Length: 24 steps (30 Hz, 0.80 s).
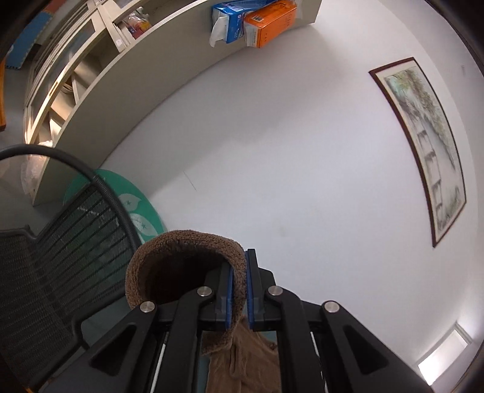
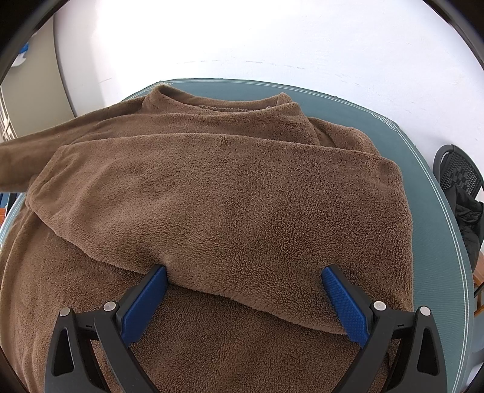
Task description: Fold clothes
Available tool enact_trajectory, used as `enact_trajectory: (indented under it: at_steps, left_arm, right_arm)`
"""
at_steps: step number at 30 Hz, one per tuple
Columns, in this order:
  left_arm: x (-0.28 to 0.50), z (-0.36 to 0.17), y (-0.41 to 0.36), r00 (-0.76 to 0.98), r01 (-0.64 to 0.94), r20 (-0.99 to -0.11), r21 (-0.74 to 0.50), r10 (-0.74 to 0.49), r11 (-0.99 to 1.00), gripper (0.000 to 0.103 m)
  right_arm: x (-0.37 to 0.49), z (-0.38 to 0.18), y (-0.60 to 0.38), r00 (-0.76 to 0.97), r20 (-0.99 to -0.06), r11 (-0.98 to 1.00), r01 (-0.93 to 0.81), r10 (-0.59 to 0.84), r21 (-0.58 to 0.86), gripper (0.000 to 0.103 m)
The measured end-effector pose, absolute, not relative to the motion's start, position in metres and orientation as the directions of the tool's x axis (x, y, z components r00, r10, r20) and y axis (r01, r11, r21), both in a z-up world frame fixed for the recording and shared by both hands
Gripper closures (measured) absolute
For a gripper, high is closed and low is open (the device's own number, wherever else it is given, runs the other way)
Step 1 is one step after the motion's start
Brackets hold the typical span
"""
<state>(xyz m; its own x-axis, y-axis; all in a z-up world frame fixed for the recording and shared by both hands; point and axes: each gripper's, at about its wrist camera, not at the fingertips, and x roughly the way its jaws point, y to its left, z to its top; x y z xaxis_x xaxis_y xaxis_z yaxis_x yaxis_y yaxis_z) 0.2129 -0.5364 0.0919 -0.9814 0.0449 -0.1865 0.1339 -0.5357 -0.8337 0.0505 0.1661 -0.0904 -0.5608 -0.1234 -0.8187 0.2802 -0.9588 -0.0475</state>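
A brown fleece sweater point(image 2: 230, 193) lies spread on a teal table point(image 2: 435, 241), its collar at the far side and one sleeve folded across the body. My right gripper point(image 2: 244, 276) is open, its blue pads point(image 2: 345, 299) resting on the fleece either side of the folded sleeve's near edge. My left gripper point(image 1: 239, 266) is shut on a cuff of the brown fleece point(image 1: 184, 245), which is lifted and curls over to the left of the jaws. The left wrist view points up at the wall.
A mesh office chair point(image 1: 60, 257) stands left of the left gripper. A shelf point(image 1: 90, 90) with tissue boxes point(image 1: 257, 24) and a framed picture point(image 1: 423, 145) are on the wall. Another chair with a black jacket point(image 2: 466, 211) stands right of the table.
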Motion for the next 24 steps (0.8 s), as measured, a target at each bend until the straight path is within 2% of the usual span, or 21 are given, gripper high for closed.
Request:
enact_trajectory:
  at_steps: [6, 13, 17, 24]
  left_arm:
    - [0.183, 0.132, -0.496, -0.978, 0.087, -0.183, -0.802, 0.104, -0.591, 0.095]
    - [0.131, 0.187, -0.4, -0.942, -0.016, -0.22, -0.724, 0.253, -0.689, 0.095]
    - [0.091, 0.193, -0.329, -0.894, -0.075, -0.27, -0.696, 0.357, -0.714, 0.095]
    - [0.015, 0.167, -0.202, -0.767, -0.159, -0.372, -0.679, 0.523, -0.717, 0.095]
  right_arm:
    - [0.051, -0.09, 0.166, -0.561, -0.819, -0.959, 0.281, -0.124, -0.047, 0.001]
    - [0.05, -0.091, 0.166, -0.561, -0.818, -0.959, 0.281, -0.129, -0.042, 0.001]
    - [0.05, -0.09, 0.168, -0.564, -0.813, -0.96, 0.277, -0.145, -0.022, 0.001]
    - [0.05, -0.084, 0.188, -0.585, -0.783, -0.969, 0.233, -0.209, 0.085, 0.001]
